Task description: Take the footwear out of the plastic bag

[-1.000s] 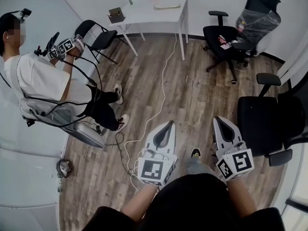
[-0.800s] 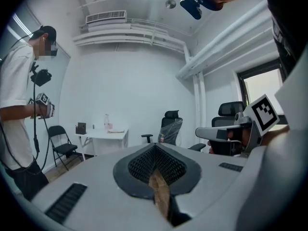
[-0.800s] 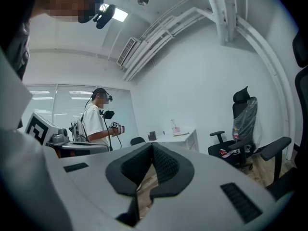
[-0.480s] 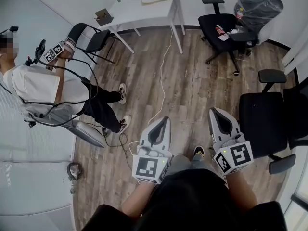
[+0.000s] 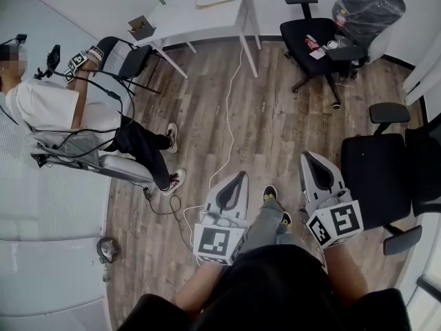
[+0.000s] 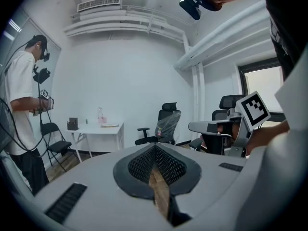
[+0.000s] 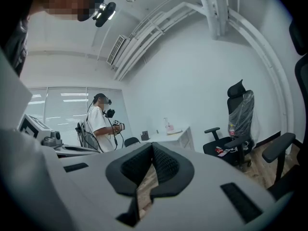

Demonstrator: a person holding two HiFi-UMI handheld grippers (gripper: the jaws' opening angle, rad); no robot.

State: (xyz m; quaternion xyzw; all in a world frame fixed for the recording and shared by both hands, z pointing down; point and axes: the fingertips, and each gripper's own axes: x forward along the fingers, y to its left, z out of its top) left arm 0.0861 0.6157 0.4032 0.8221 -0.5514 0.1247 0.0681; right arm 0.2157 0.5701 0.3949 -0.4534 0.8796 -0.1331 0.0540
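I hold both grippers low in front of my body, over the wooden floor. In the head view my left gripper [image 5: 240, 176] and my right gripper [image 5: 308, 156] point forward, each shut with nothing between the jaws. The left gripper view shows the left gripper [image 6: 154, 147] with its black pads meeting. The right gripper [image 7: 152, 146] looks the same in the right gripper view. No footwear in a plastic bag can be made out. A black office chair [image 5: 313, 38] far ahead carries small red and white items on its seat.
A white table [image 5: 207, 9] stands at the far wall, with a folding chair [image 5: 127, 55] beside it. A plastic-wrapped chair [image 5: 368, 9] is at the far right and another black chair [image 5: 375, 167] is close on my right. A person [image 5: 52, 109] sits at the left. A white cable [image 5: 231, 116] crosses the floor.
The head view has shifted a little across the room. My foot has come forward between the grippers. Both grippers stay shut and keep their place in front of me.
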